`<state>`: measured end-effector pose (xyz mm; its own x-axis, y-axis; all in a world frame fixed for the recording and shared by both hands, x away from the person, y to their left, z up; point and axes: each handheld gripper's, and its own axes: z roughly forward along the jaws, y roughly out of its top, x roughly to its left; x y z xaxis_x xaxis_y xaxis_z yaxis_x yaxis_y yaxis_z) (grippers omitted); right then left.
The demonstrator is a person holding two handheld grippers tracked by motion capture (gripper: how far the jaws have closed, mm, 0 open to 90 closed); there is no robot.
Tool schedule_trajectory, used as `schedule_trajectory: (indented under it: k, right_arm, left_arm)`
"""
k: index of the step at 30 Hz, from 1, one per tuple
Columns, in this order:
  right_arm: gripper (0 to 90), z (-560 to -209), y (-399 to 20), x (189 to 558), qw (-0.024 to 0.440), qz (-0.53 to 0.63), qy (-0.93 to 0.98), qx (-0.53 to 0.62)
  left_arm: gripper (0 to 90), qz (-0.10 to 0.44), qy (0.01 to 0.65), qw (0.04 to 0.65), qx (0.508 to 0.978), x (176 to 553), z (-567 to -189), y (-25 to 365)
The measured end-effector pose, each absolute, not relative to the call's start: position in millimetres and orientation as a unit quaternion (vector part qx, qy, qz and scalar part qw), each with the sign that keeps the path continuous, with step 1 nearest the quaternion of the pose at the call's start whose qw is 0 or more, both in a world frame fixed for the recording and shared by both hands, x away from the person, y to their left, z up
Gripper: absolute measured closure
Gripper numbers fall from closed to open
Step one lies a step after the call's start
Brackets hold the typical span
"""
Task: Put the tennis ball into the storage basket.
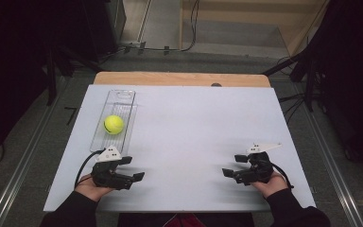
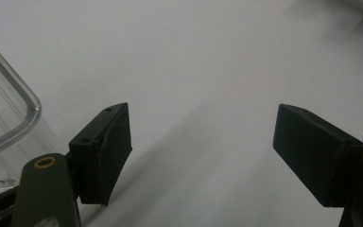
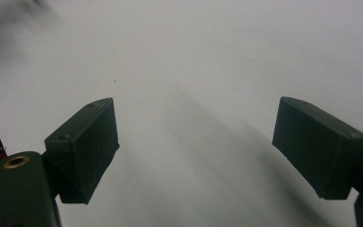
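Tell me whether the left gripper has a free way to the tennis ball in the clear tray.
Probably yes. The left gripper sits just short of the clear tray's near end, jaws apart with nothing between them. The tennis ball lies uncovered in the tray, and only bare table lies between.

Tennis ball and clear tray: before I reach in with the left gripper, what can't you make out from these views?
- Tennis ball: high view, too small to read its seam or markings.
- Clear tray: high view, transparent walls, so depth and rim height are unclear; left gripper view, only one corner, the rest cut off by the frame edge.
- Dark spot at the table's far edge: too small to identify.
- Floor around the table: sides too dark.
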<state>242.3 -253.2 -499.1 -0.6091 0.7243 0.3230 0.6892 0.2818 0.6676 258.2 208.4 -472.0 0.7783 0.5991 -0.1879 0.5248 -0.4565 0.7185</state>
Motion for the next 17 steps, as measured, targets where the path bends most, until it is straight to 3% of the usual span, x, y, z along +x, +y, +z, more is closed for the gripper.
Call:
schedule_trajectory:
  k: [17]
  right_arm:
    - [13.2, -499.6, -252.6, 242.5, 0.02, 0.405, 0.8, 0.442]
  left_arm:
    - [20.9, 0.044, 0.334, 0.405, 0.85, 258.0, -473.8, 210.9]
